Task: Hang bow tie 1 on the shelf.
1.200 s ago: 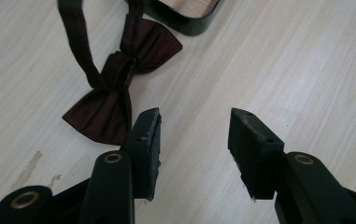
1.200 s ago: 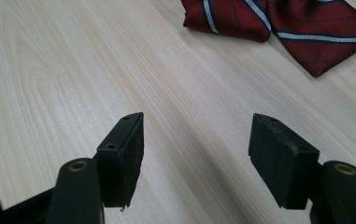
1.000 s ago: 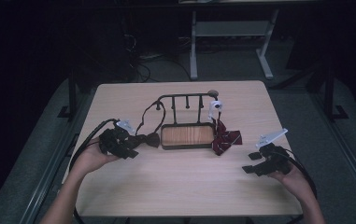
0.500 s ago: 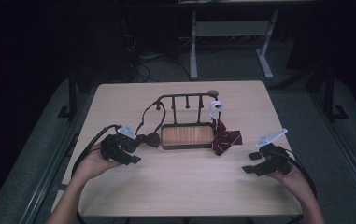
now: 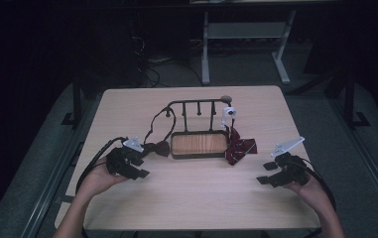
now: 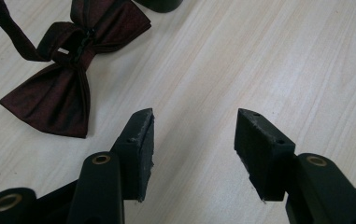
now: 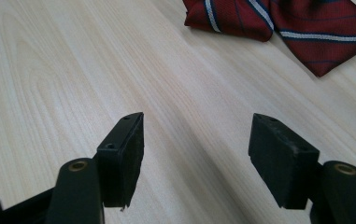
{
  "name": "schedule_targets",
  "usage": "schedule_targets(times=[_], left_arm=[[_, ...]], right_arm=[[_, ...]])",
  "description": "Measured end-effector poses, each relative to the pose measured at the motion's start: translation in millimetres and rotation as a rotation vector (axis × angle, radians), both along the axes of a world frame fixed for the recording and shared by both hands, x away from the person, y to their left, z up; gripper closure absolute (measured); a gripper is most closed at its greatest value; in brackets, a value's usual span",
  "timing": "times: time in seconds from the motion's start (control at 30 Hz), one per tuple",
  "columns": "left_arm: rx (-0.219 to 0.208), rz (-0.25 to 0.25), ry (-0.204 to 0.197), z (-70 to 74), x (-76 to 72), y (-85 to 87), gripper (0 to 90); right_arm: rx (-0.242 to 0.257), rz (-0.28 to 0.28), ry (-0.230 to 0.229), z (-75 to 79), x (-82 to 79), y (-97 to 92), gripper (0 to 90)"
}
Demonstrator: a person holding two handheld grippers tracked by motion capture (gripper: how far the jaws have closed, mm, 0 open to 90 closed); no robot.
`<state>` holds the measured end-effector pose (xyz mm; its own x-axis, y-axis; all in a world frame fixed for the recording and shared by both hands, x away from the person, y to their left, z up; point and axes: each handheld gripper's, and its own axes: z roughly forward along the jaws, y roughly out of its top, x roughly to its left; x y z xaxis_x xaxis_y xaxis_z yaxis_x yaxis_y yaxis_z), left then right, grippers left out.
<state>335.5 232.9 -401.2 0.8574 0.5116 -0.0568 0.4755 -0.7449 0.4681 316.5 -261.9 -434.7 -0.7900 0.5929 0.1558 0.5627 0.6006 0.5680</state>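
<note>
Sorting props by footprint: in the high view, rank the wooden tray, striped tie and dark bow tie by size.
1. Wooden tray
2. Striped tie
3. Dark bow tie, though partly hidden behind the left claw.

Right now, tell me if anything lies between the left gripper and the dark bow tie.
Nothing visible does. The left gripper has its jaws open over bare table, and the dark bow tie lies just ahead and to one side, its strap running up to the rack.
</note>
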Motion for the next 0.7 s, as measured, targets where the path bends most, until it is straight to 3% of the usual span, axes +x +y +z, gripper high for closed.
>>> schedule_targets(times=[0.4,0.7], left_arm=[[-0.023,0.008,-0.015,-5.4,-7.6,-1.0,46.3],[-0.016,0.007,-0.009,-13.3,-15.2,-2.1,44.4]], right_arm=[[0.002,0.001,0.002,-0.3,0.0,0.4,35.5],[0.000,0.000,0.002,-0.2,-0.5,1.5,35.4]])
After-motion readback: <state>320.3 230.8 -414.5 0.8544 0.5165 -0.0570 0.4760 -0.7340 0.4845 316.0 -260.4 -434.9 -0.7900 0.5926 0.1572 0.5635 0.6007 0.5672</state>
